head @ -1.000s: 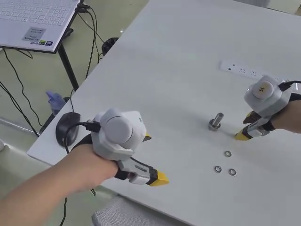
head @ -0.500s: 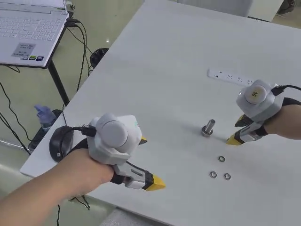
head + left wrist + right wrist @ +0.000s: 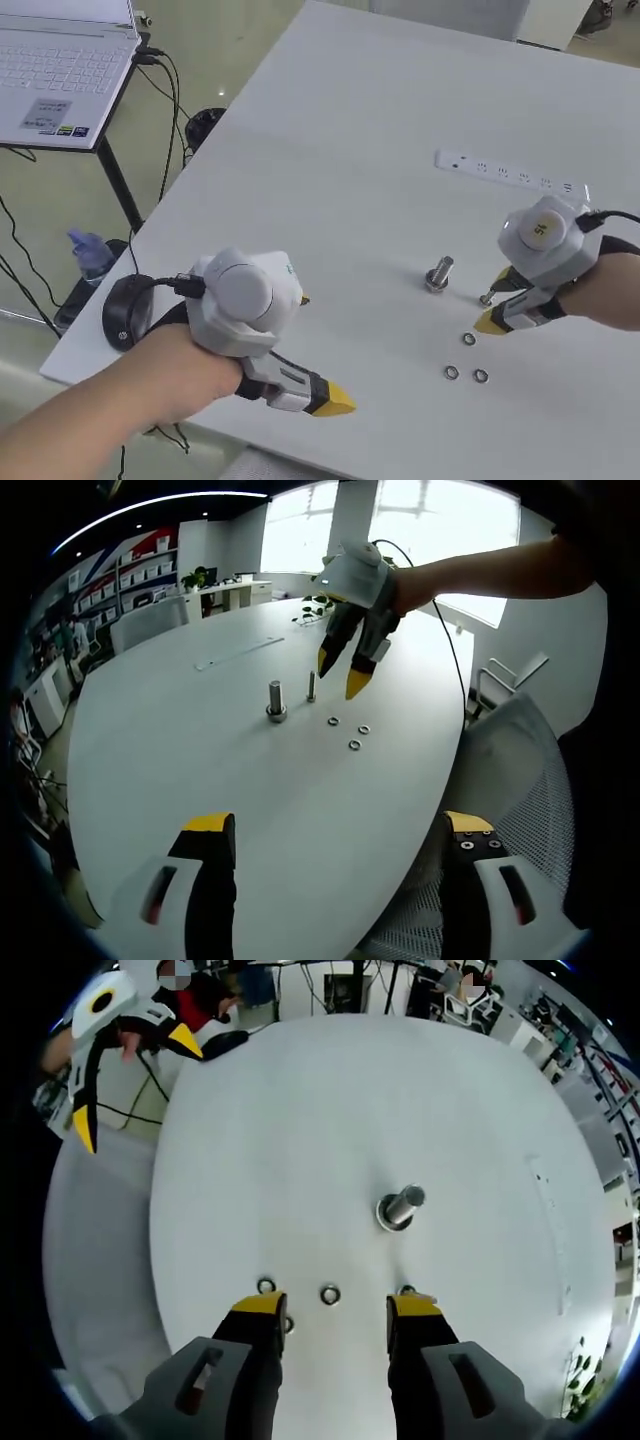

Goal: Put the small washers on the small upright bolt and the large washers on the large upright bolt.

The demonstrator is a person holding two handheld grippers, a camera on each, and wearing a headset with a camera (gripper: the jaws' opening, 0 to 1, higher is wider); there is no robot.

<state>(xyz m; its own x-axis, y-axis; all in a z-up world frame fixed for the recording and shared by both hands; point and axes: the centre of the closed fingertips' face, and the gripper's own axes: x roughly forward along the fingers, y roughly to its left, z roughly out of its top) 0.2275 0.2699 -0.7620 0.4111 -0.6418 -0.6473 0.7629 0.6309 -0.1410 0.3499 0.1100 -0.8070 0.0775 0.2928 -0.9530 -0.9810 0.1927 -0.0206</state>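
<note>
- Left gripper (image 3: 319,350): jaws spread wide, nothing between them. Hovers over near edge of table (image 3: 350,150), at 8 o'clock from large bolt (image 3: 438,274).
- Right gripper (image 3: 496,298): jaws parted, empty, tips low over table, at 4 o'clock from large bolt.
- Small bolt (image 3: 486,297): upright, just beside right gripper tips.
- Three washers (image 3: 469,339): flat on table, loose cluster at 5 o'clock from large bolt.
- Right gripper view: one washer (image 3: 330,1294) lies on table between the parted jaws, untouched.
</note>
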